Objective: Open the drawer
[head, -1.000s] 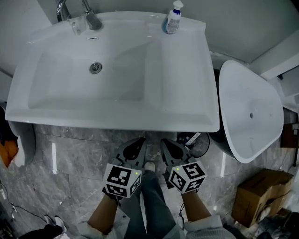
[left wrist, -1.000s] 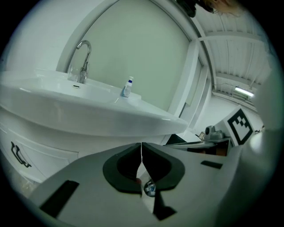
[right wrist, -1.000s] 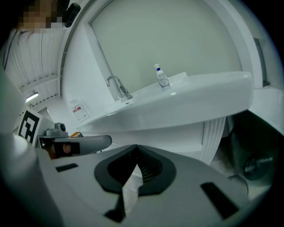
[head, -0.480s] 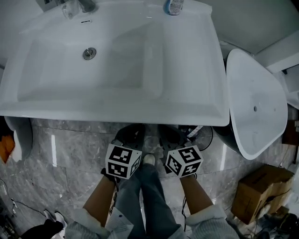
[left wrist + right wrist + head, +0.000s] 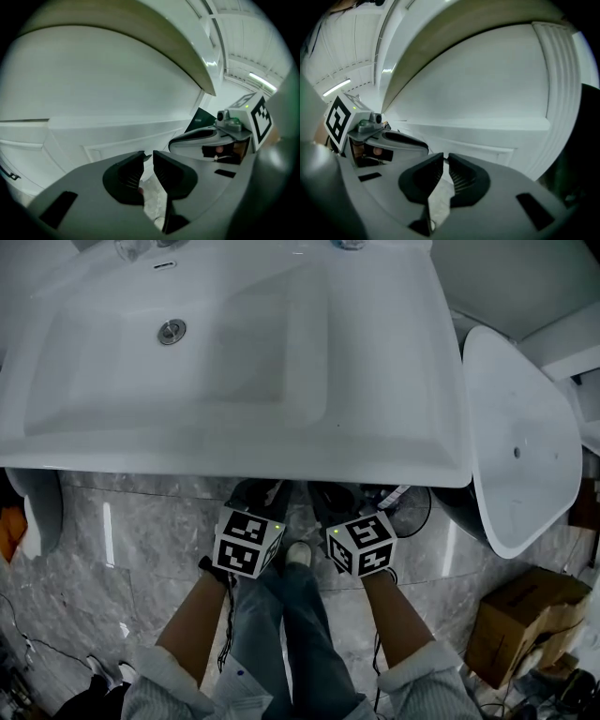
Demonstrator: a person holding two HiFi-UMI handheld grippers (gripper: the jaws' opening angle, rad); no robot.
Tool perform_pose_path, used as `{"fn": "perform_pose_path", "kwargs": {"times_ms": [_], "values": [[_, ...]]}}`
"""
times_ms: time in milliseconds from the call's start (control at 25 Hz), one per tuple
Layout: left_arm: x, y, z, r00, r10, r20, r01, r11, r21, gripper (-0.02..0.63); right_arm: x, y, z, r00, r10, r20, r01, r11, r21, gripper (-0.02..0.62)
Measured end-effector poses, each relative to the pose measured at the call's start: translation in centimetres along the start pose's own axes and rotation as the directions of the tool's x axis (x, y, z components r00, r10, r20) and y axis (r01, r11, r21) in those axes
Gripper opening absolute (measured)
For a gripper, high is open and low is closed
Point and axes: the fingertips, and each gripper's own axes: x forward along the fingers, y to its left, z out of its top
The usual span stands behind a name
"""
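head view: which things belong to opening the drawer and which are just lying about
For the job: left gripper, right gripper, white cabinet front under the sink.
Just lying about: cardboard box, white oval basin on the right.

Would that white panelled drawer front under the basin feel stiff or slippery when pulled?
Likely stiff: the white panelled drawer front looks like solid board. Probably slippery too: its surface is smooth, with no handle visible.
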Motion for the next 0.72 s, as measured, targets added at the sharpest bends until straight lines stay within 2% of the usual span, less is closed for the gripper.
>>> {"fn": "perform_pose_path", "kwargs": {"times_ms": [240, 480, 720], "values": [[1.9, 0.3, -0.9, 0.998, -0.005, -0.058, 0.011, 0.996, 0.092, 0.092, 2.0, -0.9, -1.9, 0.997, 0.004, -0.080, -0.006, 1.000, -0.025, 0.077], [3.7, 1.1, -2.1, 0.994, 0.002, -0.109, 0.015, 0.988, 0.152, 0.112, 3.5, -1.0, -2.6, 0.990, -0.023, -0.136, 0.005, 0.992, -0.127, 0.089], [4.7, 1.4, -3.0, 0.985, 0.005, -0.174, 0.042, 0.963, 0.265, 0.112, 4.8, -1.0, -2.8, 0.985, -0.037, -0.170, 0.002, 0.979, -0.204, 0.087]]}}
